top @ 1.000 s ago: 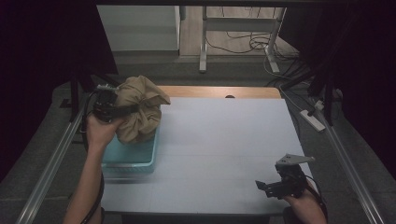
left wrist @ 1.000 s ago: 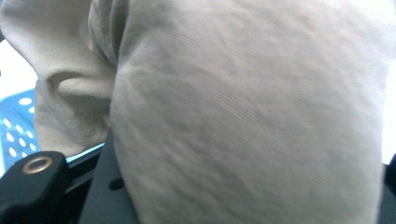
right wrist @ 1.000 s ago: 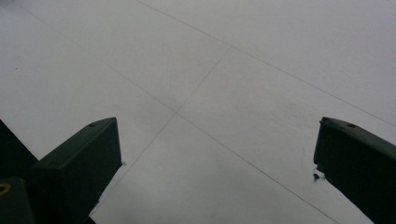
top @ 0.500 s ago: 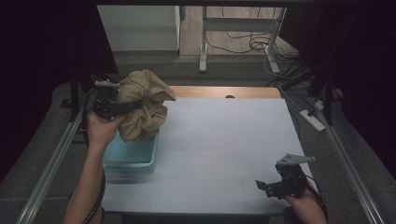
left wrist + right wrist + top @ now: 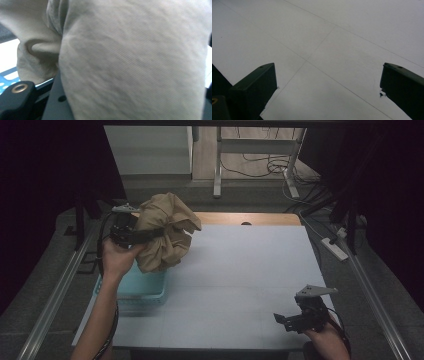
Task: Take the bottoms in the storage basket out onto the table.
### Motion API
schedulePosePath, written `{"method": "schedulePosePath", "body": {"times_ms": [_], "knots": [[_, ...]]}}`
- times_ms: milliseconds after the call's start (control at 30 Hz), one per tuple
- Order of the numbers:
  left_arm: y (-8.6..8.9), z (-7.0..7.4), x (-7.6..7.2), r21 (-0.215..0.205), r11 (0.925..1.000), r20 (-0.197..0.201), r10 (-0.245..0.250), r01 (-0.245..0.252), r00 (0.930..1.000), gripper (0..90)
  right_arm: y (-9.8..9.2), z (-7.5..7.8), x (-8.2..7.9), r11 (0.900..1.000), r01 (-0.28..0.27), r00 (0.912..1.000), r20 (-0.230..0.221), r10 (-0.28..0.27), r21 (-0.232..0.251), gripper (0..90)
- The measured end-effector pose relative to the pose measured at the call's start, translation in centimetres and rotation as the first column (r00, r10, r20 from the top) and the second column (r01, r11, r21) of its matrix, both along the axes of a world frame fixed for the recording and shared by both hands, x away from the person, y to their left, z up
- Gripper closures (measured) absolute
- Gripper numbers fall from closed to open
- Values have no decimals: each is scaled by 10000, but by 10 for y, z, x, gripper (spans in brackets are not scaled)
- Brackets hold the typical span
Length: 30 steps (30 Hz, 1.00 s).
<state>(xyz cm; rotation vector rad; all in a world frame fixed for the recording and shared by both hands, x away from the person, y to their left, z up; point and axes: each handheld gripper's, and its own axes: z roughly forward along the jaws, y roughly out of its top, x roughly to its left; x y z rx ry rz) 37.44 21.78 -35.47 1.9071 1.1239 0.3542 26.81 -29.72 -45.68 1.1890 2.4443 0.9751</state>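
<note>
A bunched tan cloth (image 5: 165,232) hangs in the air above a light blue basket (image 5: 134,287) at the table's left. My left gripper (image 5: 152,235) is shut on the cloth, held up by the left hand. In the left gripper view the tan cloth (image 5: 130,62) is pressed close against the camera, and a corner of the blue basket (image 5: 7,81) shows beneath it. My right gripper (image 5: 285,319) rests low near the table's front right edge. In the right gripper view its jaws stand wide apart over the bare white table (image 5: 324,45), with nothing between them.
The white table top (image 5: 250,270) spreads between the two hands. A wooden strip (image 5: 250,218) runs along its far edge. Metal rails (image 5: 60,290) flank both sides. Cables and a power strip (image 5: 334,247) lie on the floor at the right.
The left gripper has lifted the tan cloth higher out of the basket and carried it a little to the right. The right gripper has stayed still.
</note>
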Motion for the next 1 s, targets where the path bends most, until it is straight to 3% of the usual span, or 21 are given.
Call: {"method": "schedulePosePath", "body": {"times_ms": [600,1000], "knots": [[-38,12,-10,382,9952,473,-913,896,9947,564,1,0,0,10000,0,10000,-82,0,-66,9],[-61,17,-14,170,9867,572,-1625,1618,9850,563,1,-1,1,10000,-14,10000,-86,13,-87,9]]}}
